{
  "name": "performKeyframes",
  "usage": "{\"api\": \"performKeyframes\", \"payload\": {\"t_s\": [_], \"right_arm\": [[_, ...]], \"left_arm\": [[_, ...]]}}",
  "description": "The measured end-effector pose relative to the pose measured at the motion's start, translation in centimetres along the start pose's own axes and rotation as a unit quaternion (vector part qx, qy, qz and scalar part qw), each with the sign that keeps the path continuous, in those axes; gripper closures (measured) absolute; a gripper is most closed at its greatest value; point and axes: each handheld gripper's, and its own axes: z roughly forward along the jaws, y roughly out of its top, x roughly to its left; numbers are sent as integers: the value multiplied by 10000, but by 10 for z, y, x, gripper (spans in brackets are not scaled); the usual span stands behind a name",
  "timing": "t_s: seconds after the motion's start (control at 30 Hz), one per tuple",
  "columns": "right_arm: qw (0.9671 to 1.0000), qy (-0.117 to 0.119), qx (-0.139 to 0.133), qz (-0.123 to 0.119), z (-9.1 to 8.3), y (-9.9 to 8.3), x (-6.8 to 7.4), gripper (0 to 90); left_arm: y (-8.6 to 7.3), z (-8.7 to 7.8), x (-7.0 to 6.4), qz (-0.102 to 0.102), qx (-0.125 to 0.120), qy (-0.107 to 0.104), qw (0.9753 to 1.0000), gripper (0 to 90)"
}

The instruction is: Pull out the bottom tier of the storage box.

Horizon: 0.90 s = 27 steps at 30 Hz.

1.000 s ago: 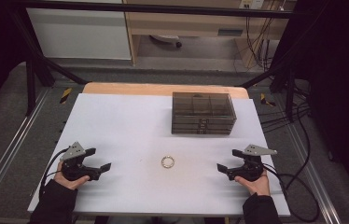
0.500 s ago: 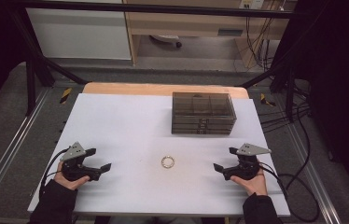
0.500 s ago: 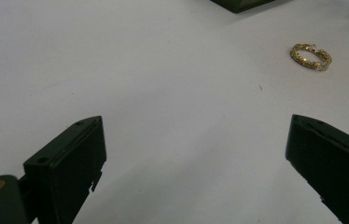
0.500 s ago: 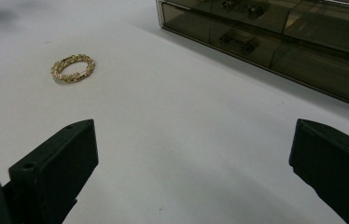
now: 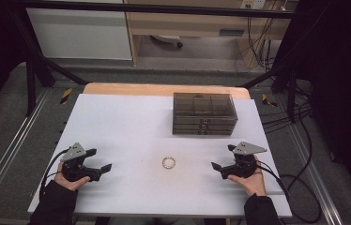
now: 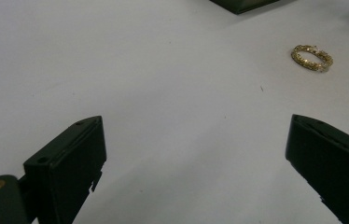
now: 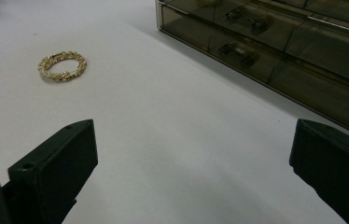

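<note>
I see a gold ring [image 5: 168, 162] lying flat on the white table [image 5: 117, 126], about halfway between my two tongs. My left gripper [image 5: 99, 160] sits low near the front edge with its jaws wide and nothing in them. My right gripper [image 5: 221, 161] is wide and holds nothing too. A dark box [image 5: 204, 114] with drawers stands farther back, apart from the ring.

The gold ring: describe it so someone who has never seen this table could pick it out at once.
Start at the white table and find the smoky, see-through drawer box toward its far side. Come straight toward the near edge from the box: the gold ring lies flat on the bare top, about midway between the left claw and the right claw. It is the one small, beaded, shiny thing there, touching nothing.
</note>
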Motion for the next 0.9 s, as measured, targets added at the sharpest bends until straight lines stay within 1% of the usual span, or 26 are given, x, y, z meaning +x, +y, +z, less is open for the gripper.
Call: {"api": "performKeyframes", "payload": {"t_s": [0.1, 0.13, 0.27, 0.3, 0.4, 0.43, 0.47, 0.5, 0.53, 0.6, 0.67, 0.8, 0.87, 0.9], "right_arm": [[9999, -33, 11, -133, 2, 3, 2, 15], [9999, -33, 11, -133, 2, 3, 2, 15], [9994, -88, 76, -336, 5, 7, 7, 15], [9994, -88, 76, -336, 5, 7, 7, 15], [9988, -125, 113, -470, 7, 9, 9, 14], [9981, -161, 160, -571, 8, 10, 10, 14], [9981, -161, 160, -571, 8, 10, 10, 14], [9972, -231, 233, -669, 10, 11, 11, 15], [9972, -231, 233, -669, 10, 11, 11, 15], [9961, -287, 278, -790, 12, 12, 13, 17], [9957, -290, 288, -830, 13, 13, 13, 17], [9930, -409, 367, -1044, 17, 16, 15, 20], [9926, -413, 385, -1078, 17, 16, 15, 22], [9911, -447, 432, -1176, 18, 17, 16, 23]], "left_arm": [[0, 0, 0, 3, 19, 2, 10000, 50], [0, 0, 0, 3, 19, 2, 10000, 50], [0, 0, 0, 0, 12, 7, 10000, 50], [0, 0, 0, 4, 9, 7, 10000, 50], [0, 1, 0, 2, 14, 4, 10000, 50], [0, 1, 0, 10, 24, 4, 10000, 51], [0, 1, 0, 10, 24, 4, 10000, 51], [0, 1, 0, 16, 26, 5, 10000, 50], [0, 1, 0, 16, 26, 5, 10000, 50], [0, 1, 0, 16, 24, 5, 10000, 50], [0, 1, 0, 18, 25, 6, 10000, 50], [0, 1, 0, 17, 24, 11, 10000, 51], [0, 1, 0, 17, 26, 11, 10000, 51], [0, 1, 0, 18, 28, 13, 10000, 51]]}}
